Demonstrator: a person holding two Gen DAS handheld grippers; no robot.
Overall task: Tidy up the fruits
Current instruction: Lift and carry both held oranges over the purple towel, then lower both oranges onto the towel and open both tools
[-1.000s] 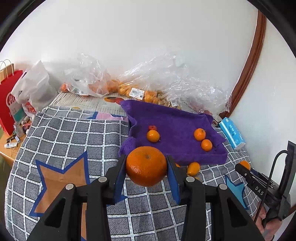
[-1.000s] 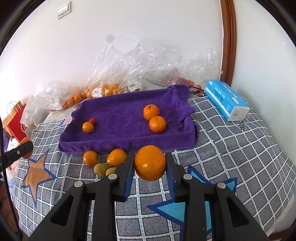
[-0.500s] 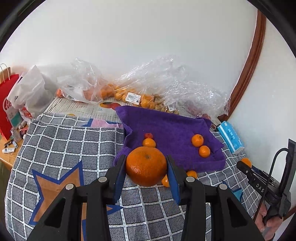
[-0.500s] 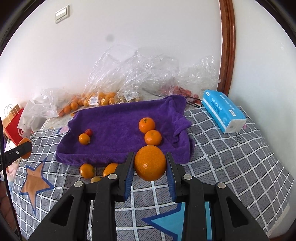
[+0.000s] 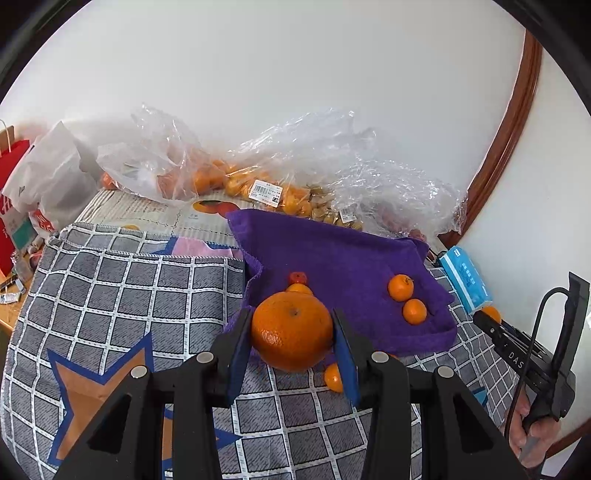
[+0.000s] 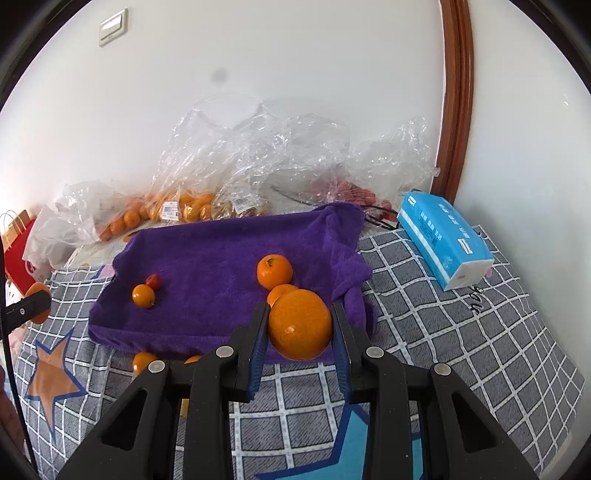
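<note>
Oranges (image 5: 292, 329) (image 6: 300, 324) clamped between each claw's (image 5: 291, 345) (image 6: 299, 341) blue pads

Little can be read: the letters "DAS" stand in white on the black right gripper (image 5: 517, 360) (seen from the left wrist). White barcode labels (image 5: 266, 192) on the clear fruit bags and the blue tissue pack (image 6: 445, 236) probably carry print, too small to read.

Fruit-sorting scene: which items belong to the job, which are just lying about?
Job:
- large orange in left gripper
- large orange in right gripper
- purple towel
- small oranges

Lying about:
- tissue pack
- red paper bag
- wall switch
</note>
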